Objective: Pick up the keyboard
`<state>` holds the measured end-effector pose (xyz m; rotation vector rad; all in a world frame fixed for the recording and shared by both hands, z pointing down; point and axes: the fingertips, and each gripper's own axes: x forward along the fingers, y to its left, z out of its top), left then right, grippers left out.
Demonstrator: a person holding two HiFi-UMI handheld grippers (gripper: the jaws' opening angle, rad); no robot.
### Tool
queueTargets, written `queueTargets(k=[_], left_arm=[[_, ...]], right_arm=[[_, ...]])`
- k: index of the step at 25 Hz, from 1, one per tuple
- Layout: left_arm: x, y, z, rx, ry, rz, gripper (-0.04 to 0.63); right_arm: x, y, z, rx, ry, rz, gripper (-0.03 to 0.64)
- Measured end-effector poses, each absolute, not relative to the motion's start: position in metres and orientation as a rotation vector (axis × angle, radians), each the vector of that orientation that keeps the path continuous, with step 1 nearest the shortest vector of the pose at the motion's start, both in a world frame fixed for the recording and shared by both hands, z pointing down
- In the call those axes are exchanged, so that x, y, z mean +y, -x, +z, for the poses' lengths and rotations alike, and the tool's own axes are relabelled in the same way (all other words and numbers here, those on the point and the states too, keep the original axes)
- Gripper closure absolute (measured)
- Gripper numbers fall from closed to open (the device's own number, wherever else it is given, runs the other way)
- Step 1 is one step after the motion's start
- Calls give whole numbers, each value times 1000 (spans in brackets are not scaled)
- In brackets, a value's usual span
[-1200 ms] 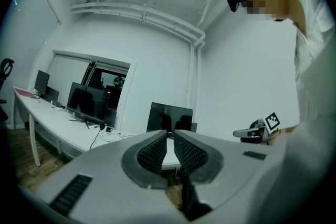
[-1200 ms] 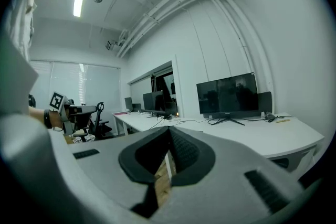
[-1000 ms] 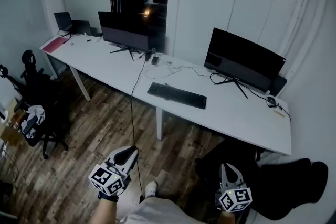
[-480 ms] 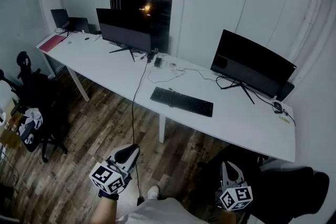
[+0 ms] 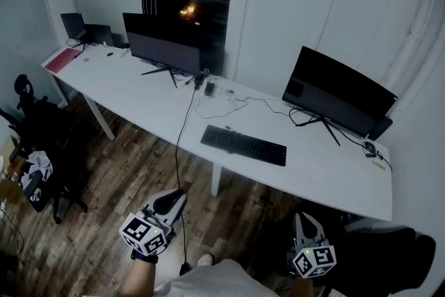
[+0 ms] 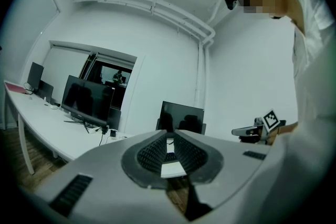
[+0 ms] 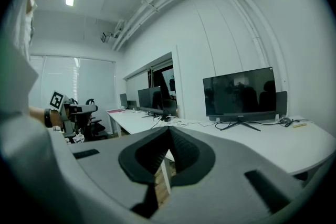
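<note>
White desk [image 5: 139, 101]; keyboard [image 5: 243, 145] clear; dark chair [image 5: 379, 254], probably, partly behind right tool [image 5: 304, 220].

You're looking at a black keyboard [image 5: 243, 145] lying on a plain white worktop [image 5: 139, 97]. The nearer monitor [image 5: 338, 92] and the farther monitor [image 5: 162, 42] are both showing glossy black screens. A thin black cable [image 5: 182, 129] is trailing across the white and down over the floor [image 5: 132, 177], all brown wood planks. A pinkish-red folder [image 5: 62, 60] is glowing at the far end. Your left gripper [image 5: 174, 195] and right gripper [image 5: 304, 218] are showing pale grey shells with black ribbed jaws, and cubes [image 5: 144, 234] chequered in black-and-white squares.
</note>
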<state>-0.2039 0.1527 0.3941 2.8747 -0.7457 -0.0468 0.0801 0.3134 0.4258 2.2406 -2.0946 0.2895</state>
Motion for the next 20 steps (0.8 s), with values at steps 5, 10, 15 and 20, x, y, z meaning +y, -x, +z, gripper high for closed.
queueTargets(k=[5,10,15,20], left_arm=[[132,210,397,-719,-2883,-54,555],[113,208,404,-713,-2870,-61,555],[93,201,415,-726,-2842,-40,555],[61,191,420,-774,-2825,-30,555]], right_arm=[[294,-72,432,-2082,-2247,290,614],[283,-73,442,-2056,-2243,324,614],[264,-88,454,-2040,-2228,368,614],[220,-108,462,-2067,-2202,381,614]])
